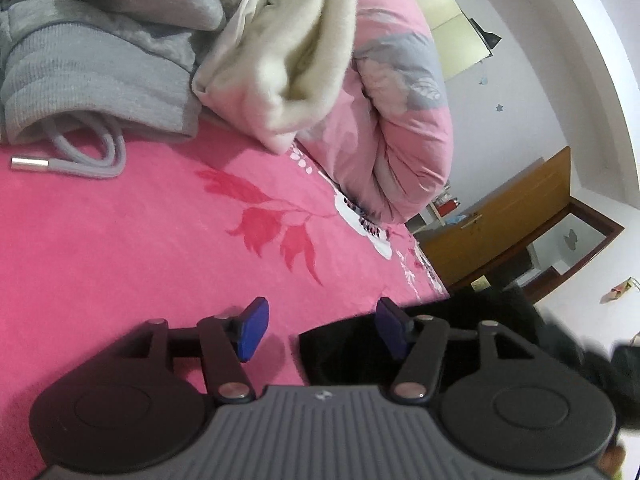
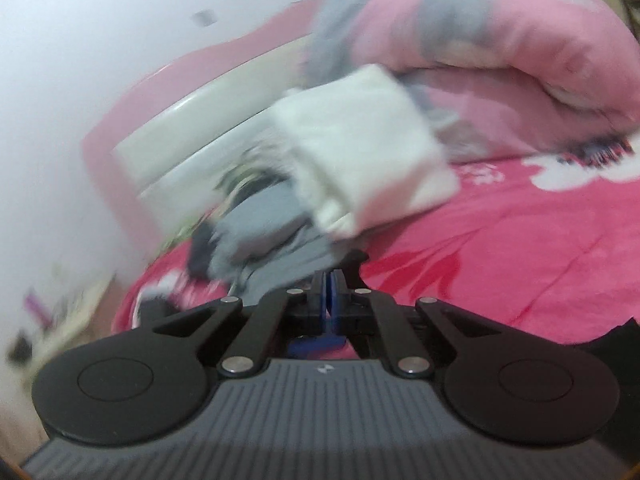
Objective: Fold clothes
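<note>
In the left wrist view my left gripper (image 1: 322,330) stands open low over the pink bed sheet (image 1: 120,260). A black garment (image 1: 348,364) lies under its right finger and reaches partway into the gap; the blue pads (image 1: 252,332) do not press on it. A grey hoodie (image 1: 92,64) with a metal-tipped drawstring (image 1: 80,160) and a cream garment (image 1: 288,60) are heaped at the far side. The right wrist view is blurred. There my right gripper (image 2: 330,292) is shut, pads together, with no cloth seen between them, and points at the cream garment (image 2: 360,152) and grey clothes (image 2: 264,220).
A rolled pink and grey quilt (image 1: 400,128) lies along the far side of the bed (image 2: 520,260). A wooden door (image 1: 500,224) and white wall stand beyond the bed's edge. A cream headboard (image 2: 192,136) sits behind the clothes. A black cloth corner (image 2: 620,336) shows at the lower right.
</note>
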A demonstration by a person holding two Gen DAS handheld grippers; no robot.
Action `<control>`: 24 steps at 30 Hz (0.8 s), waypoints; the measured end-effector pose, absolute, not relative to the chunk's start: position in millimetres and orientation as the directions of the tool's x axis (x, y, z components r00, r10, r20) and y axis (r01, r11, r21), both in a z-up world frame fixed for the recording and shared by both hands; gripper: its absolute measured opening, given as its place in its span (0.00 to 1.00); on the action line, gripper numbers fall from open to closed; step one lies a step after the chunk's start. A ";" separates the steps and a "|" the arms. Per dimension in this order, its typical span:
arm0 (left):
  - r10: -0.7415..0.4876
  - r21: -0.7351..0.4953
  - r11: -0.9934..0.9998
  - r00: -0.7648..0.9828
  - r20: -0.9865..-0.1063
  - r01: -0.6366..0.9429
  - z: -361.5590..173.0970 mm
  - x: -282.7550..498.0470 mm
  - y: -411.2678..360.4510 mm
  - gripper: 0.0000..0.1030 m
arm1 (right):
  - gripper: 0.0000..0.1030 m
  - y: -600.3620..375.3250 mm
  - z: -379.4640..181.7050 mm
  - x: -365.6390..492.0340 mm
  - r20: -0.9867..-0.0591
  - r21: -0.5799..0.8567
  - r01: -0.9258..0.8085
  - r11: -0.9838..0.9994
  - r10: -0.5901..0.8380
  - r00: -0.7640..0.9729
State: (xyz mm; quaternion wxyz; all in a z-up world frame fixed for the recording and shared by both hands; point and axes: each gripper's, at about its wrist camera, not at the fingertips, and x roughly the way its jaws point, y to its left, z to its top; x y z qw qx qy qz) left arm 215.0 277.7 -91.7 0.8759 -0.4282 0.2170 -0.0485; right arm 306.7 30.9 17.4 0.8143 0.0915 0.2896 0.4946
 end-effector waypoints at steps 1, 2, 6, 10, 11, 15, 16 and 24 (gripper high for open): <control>-0.274 -0.768 0.633 0.901 -0.336 -0.094 -90.8 215.0 276.6 0.61 | 0.01 24.6 17.5 294.4 -0.389 0.404 -0.780 0.478 0.862 0.327; -0.278 -0.765 0.638 0.901 -0.334 -0.087 -89.9 215.1 275.2 0.62 | 0.01 18.4 17.7 282.0 -0.397 0.372 -0.806 0.460 0.864 0.311; -0.304 -0.757 0.652 0.897 -0.321 -0.050 -87.9 216.5 267.9 0.64 | 0.01 -11.2 7.6 240.9 -0.470 0.280 -0.847 0.451 0.834 0.289; -0.346 -0.733 0.680 0.877 -0.335 -0.012 -86.9 218.6 255.8 0.64 | 0.04 -42.2 -19.0 228.4 -0.553 0.284 -0.785 0.551 0.763 0.335; -0.357 -0.721 0.693 0.867 -0.347 -0.003 -85.5 218.4 251.4 0.64 | 0.04 -50.1 -25.8 226.5 -0.570 0.288 -0.764 0.578 0.744 0.348; -0.348 -0.623 0.783 0.831 -0.435 0.001 -70.5 207.9 230.7 0.64 | 0.06 -76.0 -36.6 229.2 -0.558 0.374 -0.648 0.663 0.719 0.414; -0.346 -0.597 0.802 0.827 -0.443 0.016 -64.6 200.6 226.2 0.64 | 0.09 -78.8 -36.0 228.6 -0.559 0.373 -0.631 0.681 0.707 0.433; -0.194 -0.079 0.981 0.824 -0.532 0.179 -38.2 126.3 173.2 0.70 | 0.23 -63.2 -33.4 206.5 -0.548 0.348 -0.646 0.680 0.706 0.448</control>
